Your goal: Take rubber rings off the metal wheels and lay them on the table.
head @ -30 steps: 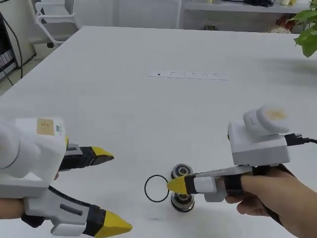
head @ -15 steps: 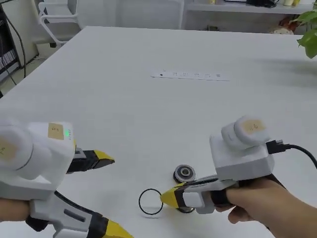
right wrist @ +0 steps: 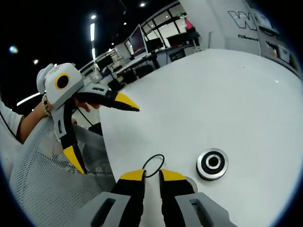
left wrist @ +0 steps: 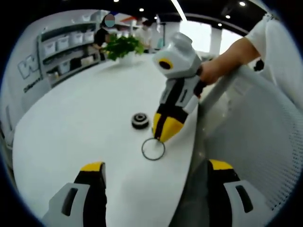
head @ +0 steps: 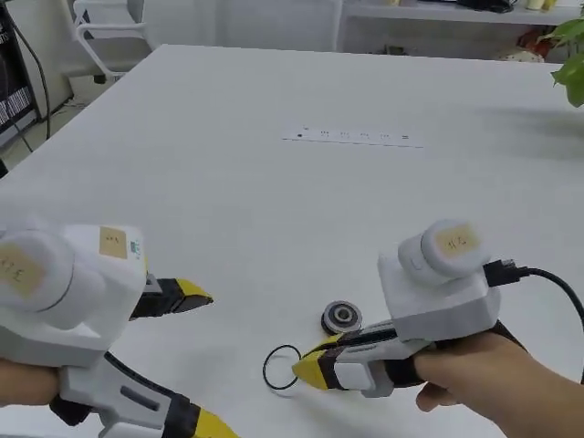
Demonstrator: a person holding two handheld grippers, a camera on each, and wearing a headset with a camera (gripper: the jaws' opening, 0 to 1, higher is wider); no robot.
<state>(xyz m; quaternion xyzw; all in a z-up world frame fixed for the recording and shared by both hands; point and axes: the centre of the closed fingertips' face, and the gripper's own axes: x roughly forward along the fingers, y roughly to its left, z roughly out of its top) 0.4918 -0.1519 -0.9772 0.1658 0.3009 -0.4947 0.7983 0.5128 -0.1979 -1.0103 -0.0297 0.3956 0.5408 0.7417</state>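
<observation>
Holding the left gripper [head: 203, 360] nearest, low at the left of the head view, over the near edge of the white table [head: 274, 182]. Holding it spread wide open, yellow tips far apart, with bare tabletop and the table edge between them in the left gripper view.

Holding the right gripper [head: 306, 368] just beyond, low over the table and pointing left, wrapped in a hand [head: 493, 374]. Pinching with it, narrowing the yellow tips to a thin slit on the near edge of the rubber ring [left wrist: 142, 149]. Leaving the rest of that ring lying flat on the table as a thin black loop ahead of the tips.

Seeing one metal wheel [head: 340, 318] a little farther on, lying flat on the table just beside the right gripper's tips and apart from the ring. Showing a silver rim, a dark band and a bright centre in the right gripper view.

Passing, farther out, a pale strip [head: 351, 137] lying flat mid-table. Reaching, at the far end, a white chair [head: 100, 27] off the left corner and green leaves [head: 570, 55] at the right.
</observation>
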